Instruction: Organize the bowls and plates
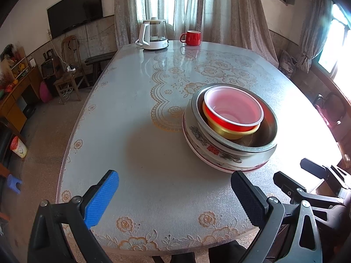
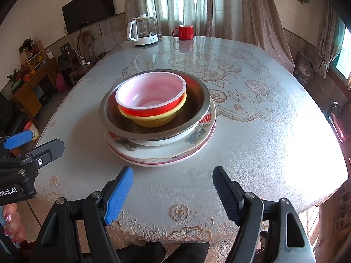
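A nested stack sits upright near the middle of the floral-clothed table [image 2: 274,131]: red bowl [image 2: 151,98] in yellow bowl [image 2: 153,118], inside a steel bowl [image 2: 197,100], atop flowered plates [image 2: 158,153], rims up. The left gripper [image 1: 175,199] and right gripper [image 2: 173,195] hover over the near edge, fingers wide apart, holding nothing.

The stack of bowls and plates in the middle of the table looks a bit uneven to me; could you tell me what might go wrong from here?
1. The metal bowl sits tilted on the patterned plates, so a nudge could make it slide.
2. The red bowl rests askew in the yellow bowl; gripping one rim may tip both.
3. Both the left gripper and the right gripper are open and close together, so they could collide when reaching.
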Demonstrator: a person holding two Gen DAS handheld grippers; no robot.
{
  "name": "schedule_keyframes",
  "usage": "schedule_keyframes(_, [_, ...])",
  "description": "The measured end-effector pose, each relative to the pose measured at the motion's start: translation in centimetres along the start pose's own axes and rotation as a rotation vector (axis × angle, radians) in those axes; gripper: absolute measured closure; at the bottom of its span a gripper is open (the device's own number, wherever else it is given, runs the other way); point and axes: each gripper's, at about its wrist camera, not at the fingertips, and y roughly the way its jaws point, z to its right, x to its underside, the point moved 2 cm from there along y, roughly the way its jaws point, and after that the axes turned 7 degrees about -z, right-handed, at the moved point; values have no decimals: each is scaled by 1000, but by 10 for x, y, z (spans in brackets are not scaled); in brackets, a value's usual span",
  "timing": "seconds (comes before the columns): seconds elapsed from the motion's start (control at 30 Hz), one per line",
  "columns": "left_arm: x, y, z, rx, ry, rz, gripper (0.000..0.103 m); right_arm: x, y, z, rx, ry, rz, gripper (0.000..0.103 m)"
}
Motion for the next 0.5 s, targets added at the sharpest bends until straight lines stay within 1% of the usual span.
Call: schedule_keyframes(0.5, [0,0,1,1,2,0,0,-2,1,2,-1,2,-9,27])
